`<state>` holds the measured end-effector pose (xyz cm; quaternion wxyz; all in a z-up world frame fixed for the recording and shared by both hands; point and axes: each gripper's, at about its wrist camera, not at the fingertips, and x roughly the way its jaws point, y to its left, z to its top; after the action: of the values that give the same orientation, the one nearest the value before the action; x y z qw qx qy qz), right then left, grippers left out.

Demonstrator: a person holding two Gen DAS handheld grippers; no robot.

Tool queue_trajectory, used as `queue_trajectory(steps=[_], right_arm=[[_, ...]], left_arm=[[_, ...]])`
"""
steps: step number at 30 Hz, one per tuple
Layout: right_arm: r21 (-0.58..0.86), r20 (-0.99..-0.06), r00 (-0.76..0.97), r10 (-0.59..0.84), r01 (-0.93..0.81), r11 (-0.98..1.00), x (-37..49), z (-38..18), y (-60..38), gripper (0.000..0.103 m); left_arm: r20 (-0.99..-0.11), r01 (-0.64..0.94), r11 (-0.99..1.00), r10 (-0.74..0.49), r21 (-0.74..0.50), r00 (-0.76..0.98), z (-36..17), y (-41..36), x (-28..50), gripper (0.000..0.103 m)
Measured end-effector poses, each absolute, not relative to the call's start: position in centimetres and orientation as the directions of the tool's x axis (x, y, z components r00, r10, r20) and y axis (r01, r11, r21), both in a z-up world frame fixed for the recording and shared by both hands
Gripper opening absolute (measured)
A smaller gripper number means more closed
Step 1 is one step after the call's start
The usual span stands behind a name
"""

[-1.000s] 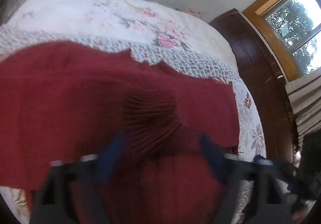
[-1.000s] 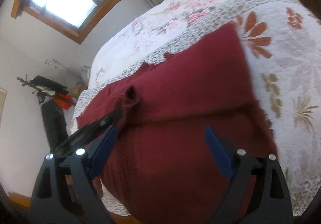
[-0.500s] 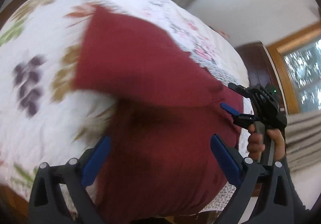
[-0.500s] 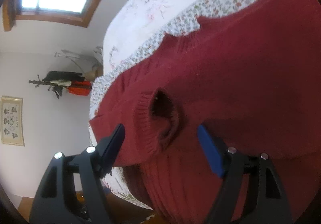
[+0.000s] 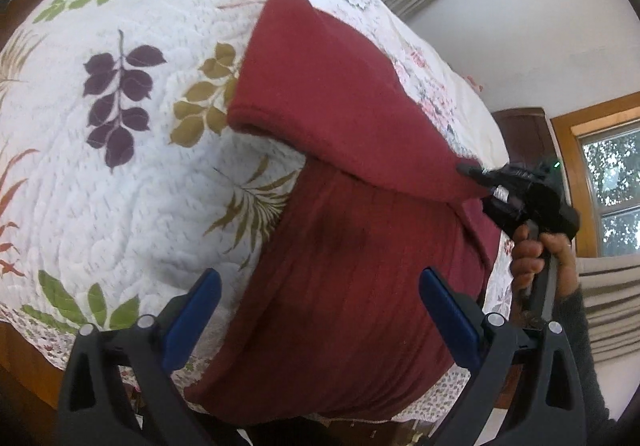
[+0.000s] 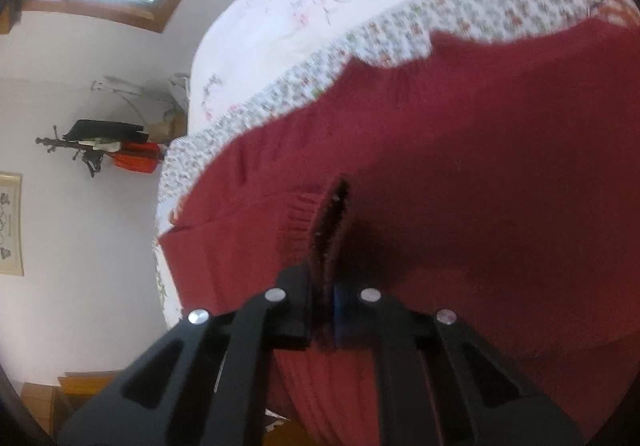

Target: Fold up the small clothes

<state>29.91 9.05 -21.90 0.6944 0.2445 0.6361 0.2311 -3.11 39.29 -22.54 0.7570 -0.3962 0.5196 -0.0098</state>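
A dark red knit sweater (image 5: 352, 254) lies on a white quilted bedspread (image 5: 100, 166) with leaf prints. One folded sleeve part (image 5: 328, 98) rests across its upper body. My left gripper (image 5: 320, 310) hovers open over the sweater's lower body, blue pads wide apart, holding nothing. In the left wrist view the right gripper (image 5: 476, 176), held by a hand (image 5: 532, 254), pinches the sweater at its right edge. In the right wrist view my right gripper (image 6: 326, 310) is shut on the ribbed collar (image 6: 320, 222) of the sweater (image 6: 480, 174).
The bed's near edge (image 5: 36, 342) drops to a wooden frame. A window (image 5: 612, 182) and curtains (image 5: 608, 306) stand at the right. A dark wooden cabinet (image 5: 524, 134) is behind the bed. A wall rack with clothes (image 6: 108, 150) hangs left in the right wrist view.
My right gripper closed on the sweater's ribbed collar, having been open around it. My left gripper swung away from the collar to the sweater's lower left side, still open.
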Motion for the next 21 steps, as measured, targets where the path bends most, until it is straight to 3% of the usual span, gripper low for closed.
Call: queue_trajectory(steps=[7,11,17,21], right_arm=[[0.614,-0.739,0.272,0.616,-0.102,0.782,31.3,-13.0,3.6,0.006],[0.587,-0.733,0.374,0.568,-0.073,0.806,31.4,-10.8,-1.7,0.006],[0.567,-0.761,0.416,0.498,0.055,0.822,29.7,-14.4,-9.1,0.006],[0.543,-0.802,0.386,0.455,0.156,0.825,27.9,-20.0,-12.5,0.006]], left_arm=[[-0.784,-0.361,0.713,-0.438,-0.601,0.439,-22.4,37.7,-1.4,0.099],[-0.786,-0.339,0.726,-0.449,-0.599,0.426,-22.4,36.5,-0.2,0.099],[-0.782,-0.313,0.741,-0.444,-0.595,0.437,-21.6,35.5,2.0,0.099],[-0.779,-0.3,0.747,-0.438,-0.593,0.449,-20.9,35.7,3.1,0.099]])
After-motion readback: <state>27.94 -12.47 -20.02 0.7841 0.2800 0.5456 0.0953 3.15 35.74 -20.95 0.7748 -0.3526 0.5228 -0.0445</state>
